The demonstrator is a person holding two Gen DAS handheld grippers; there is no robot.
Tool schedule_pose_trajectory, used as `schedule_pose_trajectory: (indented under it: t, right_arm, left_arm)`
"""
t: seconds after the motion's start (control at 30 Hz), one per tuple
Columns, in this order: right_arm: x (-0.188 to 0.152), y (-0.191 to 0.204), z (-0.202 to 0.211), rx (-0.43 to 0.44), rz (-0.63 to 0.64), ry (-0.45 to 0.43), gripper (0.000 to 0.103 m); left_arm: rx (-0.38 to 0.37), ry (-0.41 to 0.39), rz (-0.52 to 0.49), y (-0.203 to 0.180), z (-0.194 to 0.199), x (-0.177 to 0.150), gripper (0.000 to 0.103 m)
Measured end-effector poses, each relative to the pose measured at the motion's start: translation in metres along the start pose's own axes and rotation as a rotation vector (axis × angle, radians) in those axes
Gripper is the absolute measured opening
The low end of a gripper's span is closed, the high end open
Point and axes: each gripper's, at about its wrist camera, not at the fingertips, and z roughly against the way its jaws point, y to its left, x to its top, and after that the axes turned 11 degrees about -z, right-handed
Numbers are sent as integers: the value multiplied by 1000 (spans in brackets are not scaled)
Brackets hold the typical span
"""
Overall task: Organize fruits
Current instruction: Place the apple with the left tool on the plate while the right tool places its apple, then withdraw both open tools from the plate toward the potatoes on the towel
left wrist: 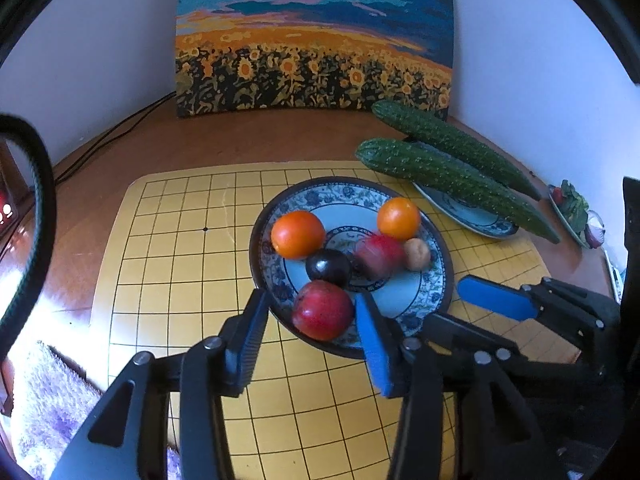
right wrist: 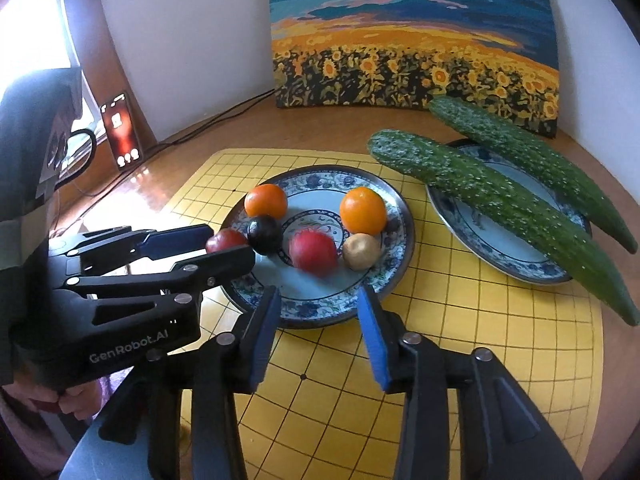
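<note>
Yellow grid mat carries the round plate of smooth, firm, roll-prone fruit; left gripper is released astride the red apple, best pinched across its middle, right gripper empty.

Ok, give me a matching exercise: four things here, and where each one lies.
1. dark plum
2. cucumbers
3. sunflower painting
4. red apple

a. leaning against the wall
b. between the left gripper's fingers
c. across the oval plate
d. on the round plate, below the left orange

Pairs: 1-d, 2-c, 3-a, 4-b
</note>
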Motion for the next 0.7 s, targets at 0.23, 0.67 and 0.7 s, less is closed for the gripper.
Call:
schedule_pose_trajectory:
  t: [0.23,0.67,0.7]
  right_arm:
    - [-9,-3,18,-1,-24,-2,42]
    - [-39,1,52,1,-58,-15,43]
    - [-41,1,53,1,-60,-14,42]
  left_arm:
    - [-20,-2,20,-2,16,-8,48]
    - [-36,-3,52,-7,57,-37,48]
    - [-42,-1,56,-7,58,-40,48]
